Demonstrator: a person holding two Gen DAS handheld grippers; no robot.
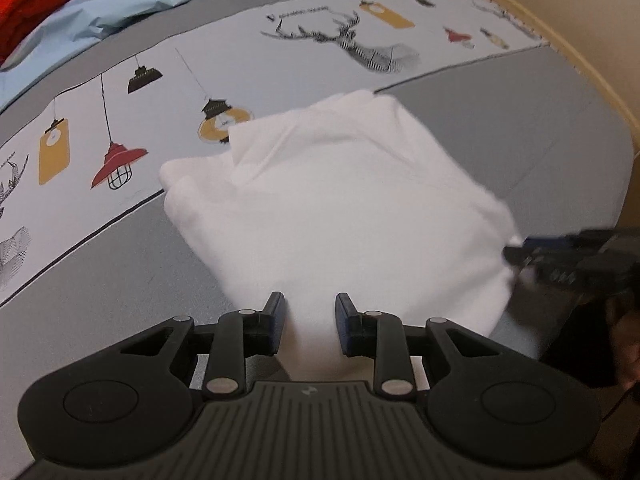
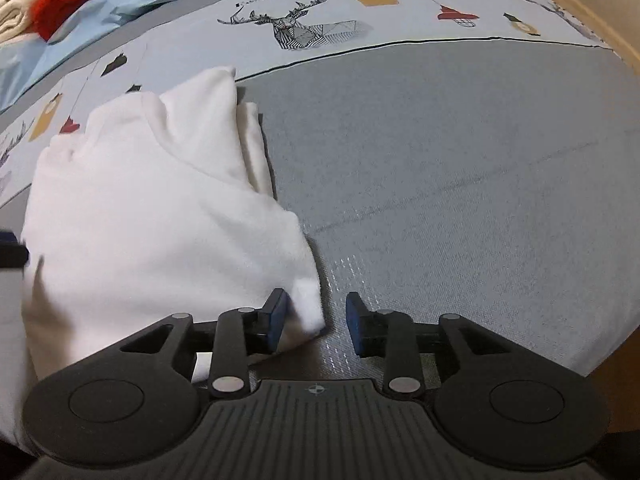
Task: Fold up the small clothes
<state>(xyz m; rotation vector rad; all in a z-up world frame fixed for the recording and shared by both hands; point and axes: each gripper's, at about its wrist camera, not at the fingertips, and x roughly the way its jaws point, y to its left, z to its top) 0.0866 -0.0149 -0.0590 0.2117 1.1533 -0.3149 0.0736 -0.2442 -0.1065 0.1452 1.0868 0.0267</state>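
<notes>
grey bedspread (image 2: 460, 168) with a lamp-and-deer print strip across the top. my white garment (image 1: 340, 208) sits mid-frame, folded into a soft lumpy square. left gripper (image 1: 310, 308) spread over its near edge, right gripper (image 2: 316, 312) spread at its corner. print's writing too blurry to read.

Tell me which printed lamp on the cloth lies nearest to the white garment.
The yellow round lamp, right at the white garment's far-left edge. The red caged lamp and black lamp lie further left.
</notes>
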